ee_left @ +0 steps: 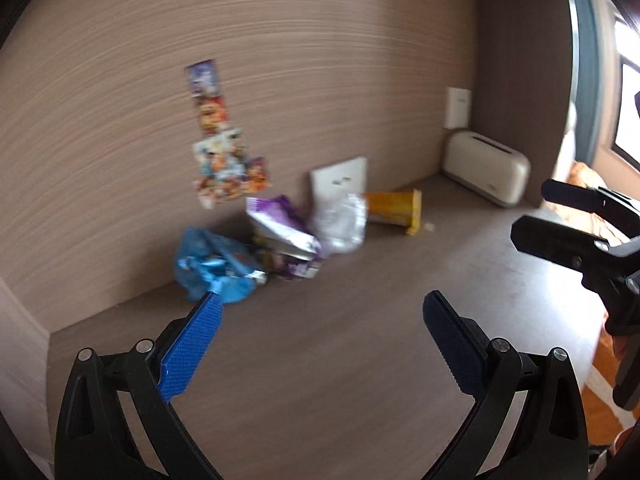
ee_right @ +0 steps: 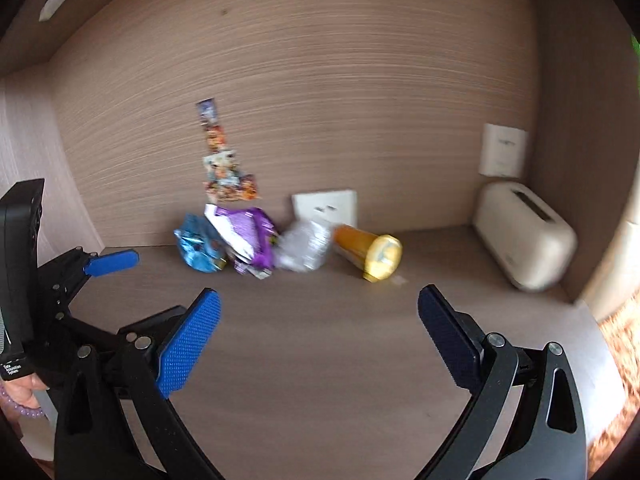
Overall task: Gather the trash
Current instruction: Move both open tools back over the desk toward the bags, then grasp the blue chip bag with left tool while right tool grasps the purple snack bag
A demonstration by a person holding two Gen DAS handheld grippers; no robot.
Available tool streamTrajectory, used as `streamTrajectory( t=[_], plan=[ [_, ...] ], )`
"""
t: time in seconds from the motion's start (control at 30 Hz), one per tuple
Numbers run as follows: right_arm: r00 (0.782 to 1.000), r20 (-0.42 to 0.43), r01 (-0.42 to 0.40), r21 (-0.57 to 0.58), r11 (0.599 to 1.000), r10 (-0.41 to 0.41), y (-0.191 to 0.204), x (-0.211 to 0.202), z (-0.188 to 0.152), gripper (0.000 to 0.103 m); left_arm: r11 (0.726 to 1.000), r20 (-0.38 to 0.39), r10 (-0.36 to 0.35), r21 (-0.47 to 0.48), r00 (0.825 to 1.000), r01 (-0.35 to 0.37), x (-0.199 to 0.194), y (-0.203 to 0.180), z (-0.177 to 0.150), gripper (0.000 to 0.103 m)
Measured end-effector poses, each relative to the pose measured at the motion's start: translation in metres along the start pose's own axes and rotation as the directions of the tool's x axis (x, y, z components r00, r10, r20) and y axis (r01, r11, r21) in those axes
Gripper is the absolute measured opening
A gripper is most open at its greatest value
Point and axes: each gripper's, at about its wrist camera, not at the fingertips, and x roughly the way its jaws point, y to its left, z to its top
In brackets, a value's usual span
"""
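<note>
both your grippers are carried wide apart and empty. your left gripper shows its blue pads spread with bare desk surface between them, and your right gripper is spread the same way, which suits crumpled, bulky pieces that need a broad bite.

the trash sits in a row pushed up against the back wall, around 12 o'clock from the right gripper and nearer 11 o'clock from the left. from 9 toward 3 o'clock along that row: a blue wrapper, a purple snack bag touching it, a crushed clear plastic bottle beside that, and a yellow tube container lying on its side with its lid facing you. in the left wrist view the blue wrapper lies just past your left finger's tip, so it looks like the natural first grab for that side, while the yellow container suits the right.

a cream toaster stands at 2 o'clock, well apart from the litter, and stickers are fixed to the wall above the pile; neither reads as trash. both views are blurred, so fine detail on the wrappers cannot be told. no bin is visible.
</note>
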Motion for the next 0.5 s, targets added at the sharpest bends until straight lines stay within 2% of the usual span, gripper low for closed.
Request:
streamTrajectory(
  t=[0.1,0.2,0.33,0.4,0.5],
  plan=[
    [1.000,-0.011,-0.025,-0.022,0.999,0.024,0.022,0.030,0.015,0.098,0.998,0.006,0.053,-0.028,0.999,-0.053,0.012,0.027,0.006,0.098],
    [0.999,-0.039,-0.007,-0.044,0.999,0.005,0.046,0.071,0.028,0.098,0.994,-0.006,0.098,-0.056,0.995,-0.098,0.032,0.054,0.010,0.098],
    [0.997,-0.079,0.008,-0.090,0.996,-0.015,0.074,0.122,0.033,0.098,0.984,-0.069,0.167,-0.051,0.983,-0.171,0.071,0.083,0.013,0.098],
    [0.995,-0.087,0.029,-0.102,0.994,-0.038,0.084,0.143,0.037,0.098,0.984,-0.091,0.168,-0.041,0.981,-0.173,0.089,0.096,0.014,0.098],
    [0.992,-0.104,0.059,-0.116,0.991,-0.071,0.090,0.170,0.042,0.098,0.990,-0.119,0.128,-0.047,0.985,-0.134,0.115,0.111,0.016,0.098]
  ],
)
